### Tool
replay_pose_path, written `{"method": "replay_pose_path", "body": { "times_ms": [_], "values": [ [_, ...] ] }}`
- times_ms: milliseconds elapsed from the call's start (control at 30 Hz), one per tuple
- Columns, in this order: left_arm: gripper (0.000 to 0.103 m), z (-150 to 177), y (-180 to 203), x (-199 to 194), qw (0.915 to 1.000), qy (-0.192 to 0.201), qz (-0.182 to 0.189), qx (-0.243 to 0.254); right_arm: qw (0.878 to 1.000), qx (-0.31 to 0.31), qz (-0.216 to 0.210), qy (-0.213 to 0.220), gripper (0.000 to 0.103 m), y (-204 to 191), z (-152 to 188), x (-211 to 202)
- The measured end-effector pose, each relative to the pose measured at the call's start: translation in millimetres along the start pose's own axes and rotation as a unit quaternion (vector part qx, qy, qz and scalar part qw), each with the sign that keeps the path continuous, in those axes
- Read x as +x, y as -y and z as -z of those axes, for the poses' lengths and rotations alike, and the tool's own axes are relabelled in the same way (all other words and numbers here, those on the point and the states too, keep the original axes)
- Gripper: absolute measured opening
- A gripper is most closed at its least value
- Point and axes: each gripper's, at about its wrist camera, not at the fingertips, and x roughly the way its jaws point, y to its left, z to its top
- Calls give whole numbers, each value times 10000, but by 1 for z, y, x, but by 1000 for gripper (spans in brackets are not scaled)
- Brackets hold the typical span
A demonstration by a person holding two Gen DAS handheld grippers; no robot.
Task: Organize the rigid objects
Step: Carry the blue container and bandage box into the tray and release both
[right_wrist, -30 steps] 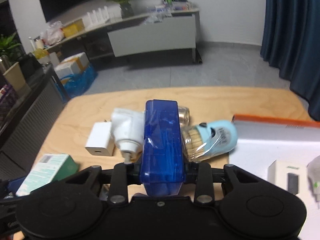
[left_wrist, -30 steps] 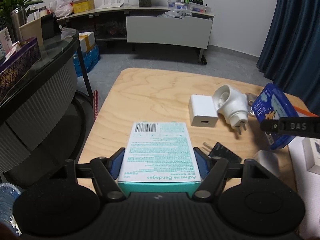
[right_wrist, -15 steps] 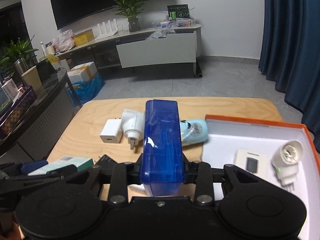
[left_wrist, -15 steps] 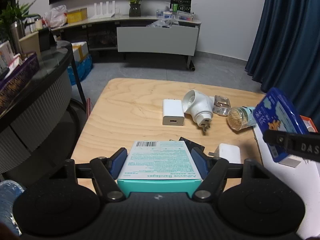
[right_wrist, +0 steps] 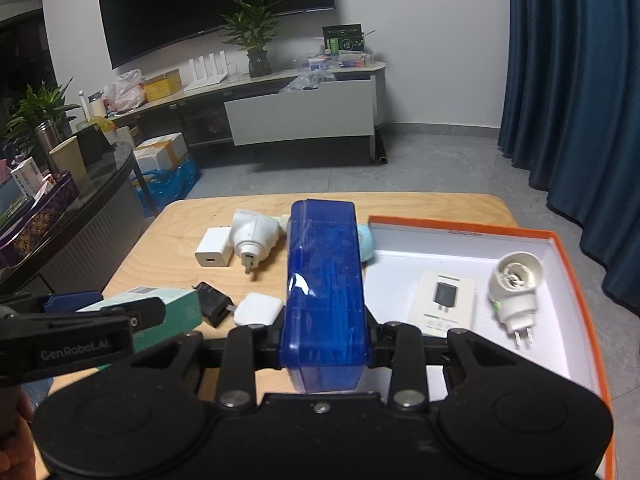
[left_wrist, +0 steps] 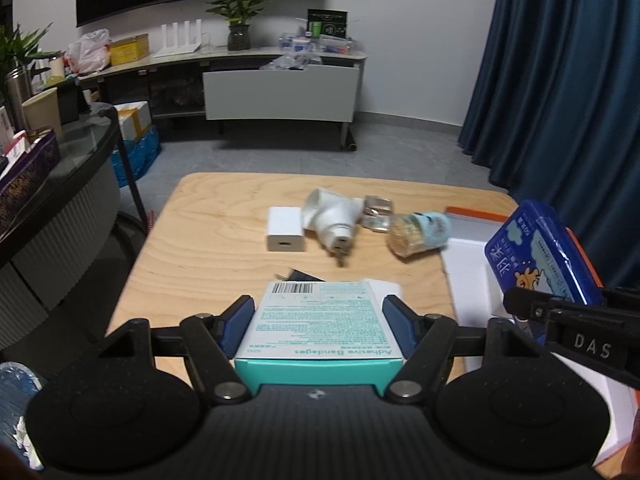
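Observation:
My left gripper (left_wrist: 318, 320) is shut on a teal bandage box (left_wrist: 320, 320) and holds it above the wooden table (left_wrist: 216, 248). The bandage box also shows in the right wrist view (right_wrist: 168, 308). My right gripper (right_wrist: 325, 332) is shut on a blue plastic box (right_wrist: 323, 280), held above the table's right side beside the orange-rimmed white tray (right_wrist: 460, 248). The blue box also shows in the left wrist view (left_wrist: 540, 256). The tray holds a charger box (right_wrist: 444, 304) and a white plug adapter (right_wrist: 514, 288).
On the table lie a white charger (left_wrist: 284, 234), a white plug adapter (left_wrist: 332, 224), a clear small case (left_wrist: 376, 216), a toothpick jar (left_wrist: 418, 234), a black plug (right_wrist: 212, 306) and a white square pad (right_wrist: 258, 308). A dark curved desk (left_wrist: 60, 200) stands at left.
Both grippers have pulled back and risen with their boxes still held. More of the table and the tray has come into view.

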Motion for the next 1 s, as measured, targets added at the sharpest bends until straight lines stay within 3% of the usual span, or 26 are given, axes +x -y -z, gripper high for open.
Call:
{"method": "replay_pose_path", "body": {
  "times_ms": [533, 1000],
  "values": [
    [72, 11, 45, -7, 9980, -48, 524, 362, 9985, 331, 424, 56, 40, 48, 24, -34],
    [72, 17, 102, 4, 9908, -205, 1015, 868, 9924, 724, 990, -3, 40, 105, 37, -41]
  ]
}}
